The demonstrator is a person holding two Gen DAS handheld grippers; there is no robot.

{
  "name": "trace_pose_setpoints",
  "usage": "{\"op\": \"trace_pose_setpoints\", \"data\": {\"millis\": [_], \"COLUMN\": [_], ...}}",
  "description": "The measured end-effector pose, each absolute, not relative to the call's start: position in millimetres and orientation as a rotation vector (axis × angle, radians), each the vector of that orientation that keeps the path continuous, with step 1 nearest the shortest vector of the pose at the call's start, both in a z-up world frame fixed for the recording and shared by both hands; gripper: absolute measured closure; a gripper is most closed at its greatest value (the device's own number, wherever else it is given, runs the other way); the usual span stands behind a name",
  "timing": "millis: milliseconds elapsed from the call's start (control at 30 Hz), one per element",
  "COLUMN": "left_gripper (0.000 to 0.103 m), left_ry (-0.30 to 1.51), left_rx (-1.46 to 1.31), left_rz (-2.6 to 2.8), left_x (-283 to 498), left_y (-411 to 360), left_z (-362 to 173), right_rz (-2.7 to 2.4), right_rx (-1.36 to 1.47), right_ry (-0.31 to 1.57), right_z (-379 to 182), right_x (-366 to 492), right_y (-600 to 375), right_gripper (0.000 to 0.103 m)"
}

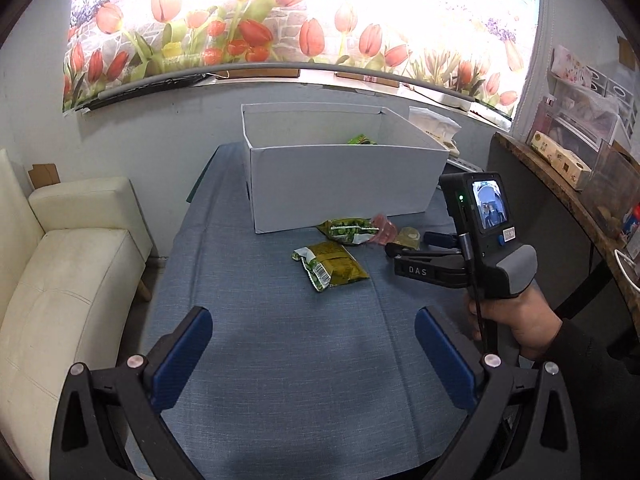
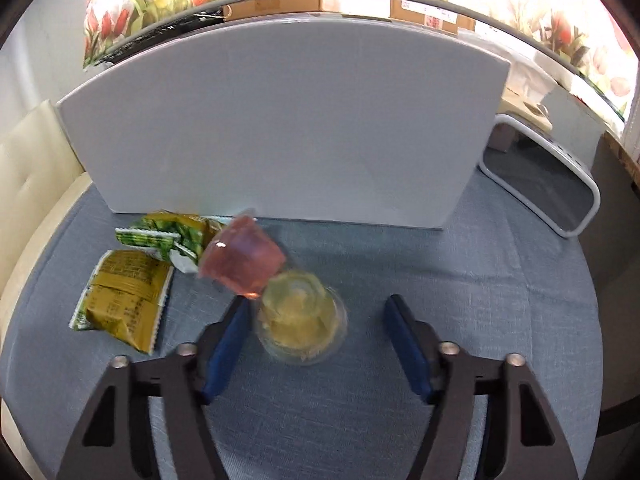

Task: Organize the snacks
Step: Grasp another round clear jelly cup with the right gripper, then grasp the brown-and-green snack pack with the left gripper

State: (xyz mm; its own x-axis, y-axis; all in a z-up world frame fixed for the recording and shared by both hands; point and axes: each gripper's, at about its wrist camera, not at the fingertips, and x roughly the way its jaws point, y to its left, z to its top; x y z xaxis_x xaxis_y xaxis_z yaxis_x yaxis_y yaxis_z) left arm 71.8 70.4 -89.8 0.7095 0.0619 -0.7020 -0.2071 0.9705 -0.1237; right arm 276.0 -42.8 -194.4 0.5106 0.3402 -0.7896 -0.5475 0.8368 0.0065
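Snack packets two (image 2: 124, 300) (image 2: 170, 234), jelly cups two (image 2: 302, 320) (image 2: 244, 262), both grippers (image 1: 314, 356) (image 2: 316, 332) wide open, holding nothing, one white box (image 2: 280, 128).

a table covered in blue-grey cloth (image 1: 280, 352) is set against a pale wall (image 1: 168, 136). at ten o'clock a cream sofa (image 1: 68, 264) is seen. a backlit tulip-printed blind (image 1: 304, 16) is hung at twelve o'clock, and a wooden shelf (image 1: 560, 200) is placed at three o'clock.

left wrist: farther back, facing white box (image 1: 344, 184) | right wrist: close behind snacks | shared: box
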Motion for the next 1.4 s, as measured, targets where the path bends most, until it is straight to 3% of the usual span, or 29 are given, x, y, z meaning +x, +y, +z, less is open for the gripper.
{"op": "trace_pose_setpoints", "data": {"millis": [33,200,533,1400], "left_gripper": [0.000,0.000,0.000,0.001], "left_ry": [0.769,0.785,0.808,0.962], "left_rx": [-0.201,-0.193,-0.223,-0.164], "left_rz": [0.151,0.154,0.152,0.263], "left_x": [72.5,73.8,90.6,233.7], "left_y": [69.4,65.3,72.1,61.1], "left_z": [-90.7,-96.7,-113.7,-200.8], "right_rz": [0.549,0.570,0.590,0.603], "right_rx": [-0.265,-0.239,-0.181,-0.074], "right_ry": [0.880,0.891,0.869,0.854], "right_z": [-193.3,-192.1,-181.5,-151.7], "right_x": [275.3,275.8,251.6,177.5], "right_y": [-41.3,-44.9,-67.0,-152.5], "right_gripper": [0.052,0.057,0.057,0.057]}}
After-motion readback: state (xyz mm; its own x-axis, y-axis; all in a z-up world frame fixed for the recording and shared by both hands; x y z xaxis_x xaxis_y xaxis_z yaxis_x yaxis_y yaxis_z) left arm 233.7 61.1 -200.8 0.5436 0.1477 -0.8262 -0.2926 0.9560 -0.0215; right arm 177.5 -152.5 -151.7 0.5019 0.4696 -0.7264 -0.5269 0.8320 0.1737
